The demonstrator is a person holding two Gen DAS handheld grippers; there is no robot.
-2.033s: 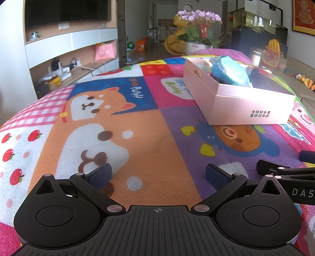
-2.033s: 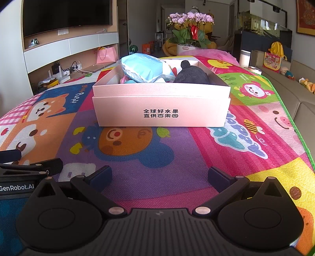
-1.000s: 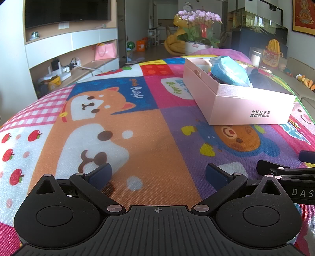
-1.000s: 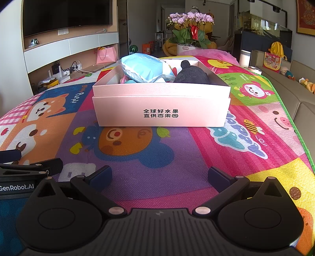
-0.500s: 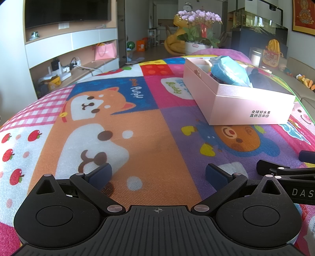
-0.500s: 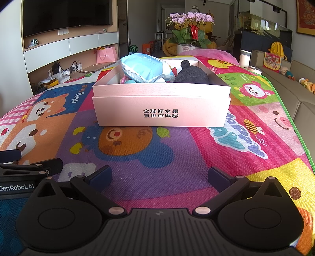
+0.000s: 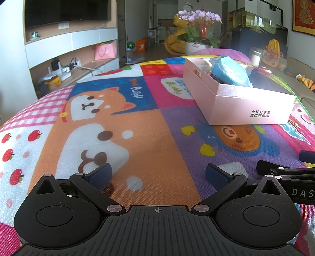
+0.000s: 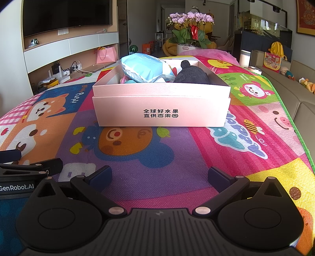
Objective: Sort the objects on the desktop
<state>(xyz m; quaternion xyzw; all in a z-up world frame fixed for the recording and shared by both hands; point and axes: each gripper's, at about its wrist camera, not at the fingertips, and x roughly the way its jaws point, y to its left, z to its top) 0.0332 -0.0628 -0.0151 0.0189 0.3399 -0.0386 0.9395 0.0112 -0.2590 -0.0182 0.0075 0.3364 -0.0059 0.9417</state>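
Two grippers low over the mat, and I've got both in front of me: my left gripper (image 7: 157, 174) sits with its blue-padded fingers (image 7: 100, 174) spread wide apart, nothing between them, just the orange patch of the cartoon play mat (image 7: 137, 137) underneath. Right gripper (image 8: 159, 176), same story, fingers (image 8: 219, 178) parted and empty, poised over the purple weave. From the left camera I catch the right tool's black arm poking in at the near right edge; from the right camera the left tool shows at the near left, so the two are side by side and close. Moving outward, the pink box (image 8: 161, 110) stands on the mat dead ahead of the right gripper, well apart from its tips, black printed characters on its near wall. In the left view that same box lies off to the far right. Inside it, a light blue packet (image 8: 143, 69) leans on the left side, rising above the rim, and a dark grey plush thing (image 8: 191, 73) sits to its right, touching it. Something pink and teal peeks beneath the packet, too hidden to name. Beyond the mat's far end, a pot of purple orchids (image 8: 190, 18); a dark television (image 8: 67, 13) hangs at far left.
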